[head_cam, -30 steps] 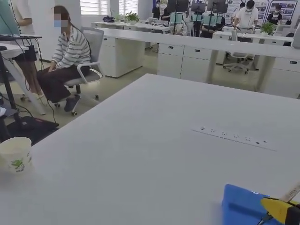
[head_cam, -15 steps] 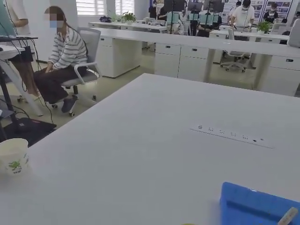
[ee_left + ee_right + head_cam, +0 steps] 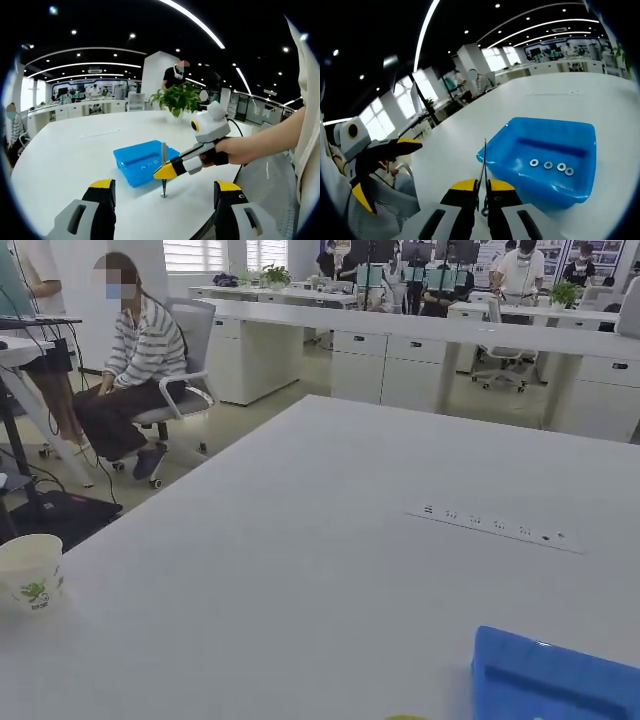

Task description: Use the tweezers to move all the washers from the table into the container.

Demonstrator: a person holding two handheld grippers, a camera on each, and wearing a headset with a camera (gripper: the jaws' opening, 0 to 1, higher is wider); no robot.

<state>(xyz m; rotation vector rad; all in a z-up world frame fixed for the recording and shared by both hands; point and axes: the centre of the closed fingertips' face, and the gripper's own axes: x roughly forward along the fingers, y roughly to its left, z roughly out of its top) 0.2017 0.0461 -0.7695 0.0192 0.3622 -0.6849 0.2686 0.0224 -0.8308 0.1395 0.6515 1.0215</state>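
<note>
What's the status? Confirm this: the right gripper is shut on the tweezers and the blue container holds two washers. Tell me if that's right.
Not quite. The right gripper is shut on the tweezers, but the blue container holds four washers, not two. The right gripper view shows them lying in a row on its floor.

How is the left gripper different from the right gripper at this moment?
The left gripper has its jaws wide apart and holds nothing; the right gripper is shut on the tweezers. The right gripper stands beside the blue container, with the tweezers pointing down at the table; the left gripper is farther from it. Both have yellow jaw tips.
</note>
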